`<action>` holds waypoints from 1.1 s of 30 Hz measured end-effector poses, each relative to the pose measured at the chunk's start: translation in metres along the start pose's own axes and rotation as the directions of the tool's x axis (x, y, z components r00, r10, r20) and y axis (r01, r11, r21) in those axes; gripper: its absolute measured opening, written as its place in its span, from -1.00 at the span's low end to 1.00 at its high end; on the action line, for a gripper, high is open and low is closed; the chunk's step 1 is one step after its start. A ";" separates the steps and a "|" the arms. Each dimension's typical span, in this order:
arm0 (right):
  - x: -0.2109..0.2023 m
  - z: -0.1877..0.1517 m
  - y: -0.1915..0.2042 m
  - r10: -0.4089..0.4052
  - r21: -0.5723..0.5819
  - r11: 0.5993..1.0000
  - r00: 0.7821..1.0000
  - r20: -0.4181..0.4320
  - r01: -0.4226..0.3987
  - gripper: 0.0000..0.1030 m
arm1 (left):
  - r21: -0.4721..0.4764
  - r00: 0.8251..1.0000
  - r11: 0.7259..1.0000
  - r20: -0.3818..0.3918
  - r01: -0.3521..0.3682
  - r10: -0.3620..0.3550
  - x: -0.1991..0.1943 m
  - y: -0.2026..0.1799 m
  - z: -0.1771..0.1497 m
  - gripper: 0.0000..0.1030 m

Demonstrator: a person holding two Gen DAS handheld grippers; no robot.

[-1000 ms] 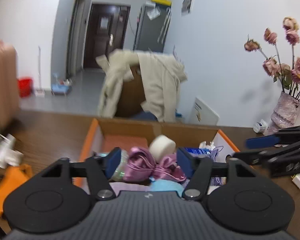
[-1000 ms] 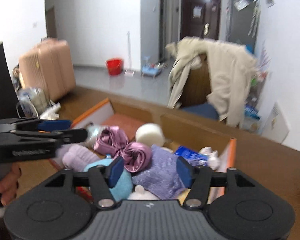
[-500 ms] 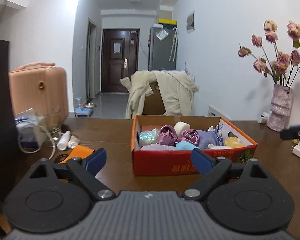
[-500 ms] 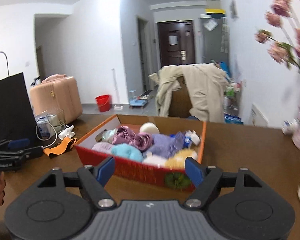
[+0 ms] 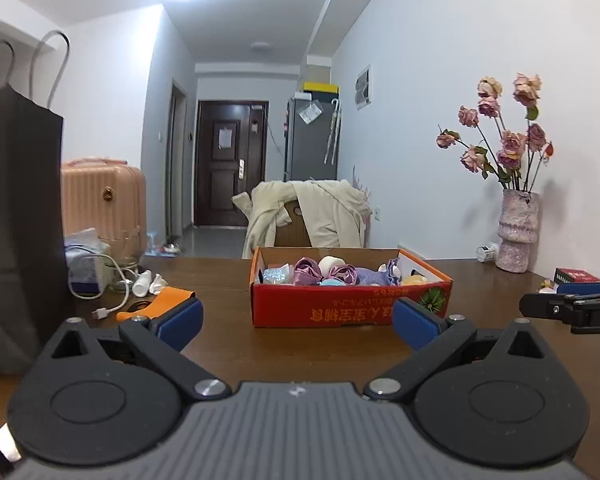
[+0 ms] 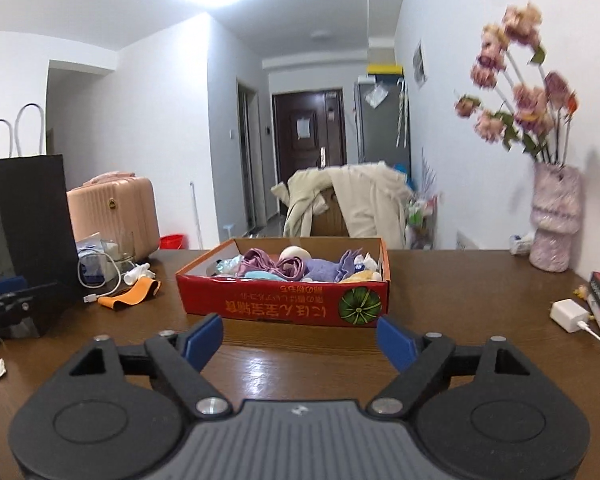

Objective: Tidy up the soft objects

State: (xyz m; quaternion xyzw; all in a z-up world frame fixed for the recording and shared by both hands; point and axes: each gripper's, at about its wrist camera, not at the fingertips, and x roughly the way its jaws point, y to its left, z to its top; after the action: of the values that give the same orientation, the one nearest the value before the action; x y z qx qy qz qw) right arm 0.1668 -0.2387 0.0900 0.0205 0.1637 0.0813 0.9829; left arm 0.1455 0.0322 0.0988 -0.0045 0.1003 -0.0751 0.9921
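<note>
Dark, glossy wooden table [image 5: 228, 276] in a white-walled room, a brown door [image 5: 224, 162] down the hallway. A coat-draped chair [image 5: 308, 216] stands at the far edge. Mid-table sits the red cardboard box [image 6: 284, 300], a shallow open rectangle with printed sides, packed with soft objects [image 6: 296, 266]: satiny pink-purple bundles, a lilac knit, something teal, a pale round ball. A black paper bag [image 6: 28, 208] stands toward the left edge, a textured pink vase [image 5: 518, 232] of dried roses near the far right corner. Left gripper [image 5: 298, 318] and right gripper [image 6: 300, 338] both spread wide, jaws just been opening, nothing between them, short of the box.
</note>
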 end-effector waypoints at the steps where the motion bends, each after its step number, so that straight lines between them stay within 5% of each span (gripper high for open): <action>1: -0.010 -0.006 0.005 0.002 -0.004 1.000 1.000 0.016 -0.002 0.67 | 0.007 1.000 1.000 0.011 -0.002 0.002 -0.008 -0.004 -0.006 1.00; 11: -0.092 -0.105 0.032 -0.021 -0.009 1.000 0.992 0.121 0.023 0.91 | -0.017 0.988 0.989 0.051 -0.146 0.146 -0.092 -0.039 -0.078 1.00; 14: -0.106 -0.121 0.030 -0.015 0.037 0.999 0.996 0.089 0.012 0.91 | 0.032 0.994 0.995 0.064 -0.091 0.089 -0.102 -0.045 -0.083 1.00; 19: -0.114 -0.125 0.026 -0.065 0.065 0.996 0.991 0.118 0.058 0.97 | 0.049 0.996 0.995 0.030 -0.084 0.083 -0.102 -0.045 -0.089 1.00; 33: -0.107 -0.125 0.032 -0.033 0.041 0.999 0.994 0.101 0.029 0.98 | 0.046 0.998 0.997 0.015 -0.067 0.066 -0.100 -0.040 -0.094 1.00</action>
State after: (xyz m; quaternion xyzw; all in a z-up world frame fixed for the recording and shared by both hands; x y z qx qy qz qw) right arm 0.0213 -0.2236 0.0080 0.0415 0.1153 0.0617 0.9905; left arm 0.0244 0.0079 0.0279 0.0211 0.0921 -0.0443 0.9945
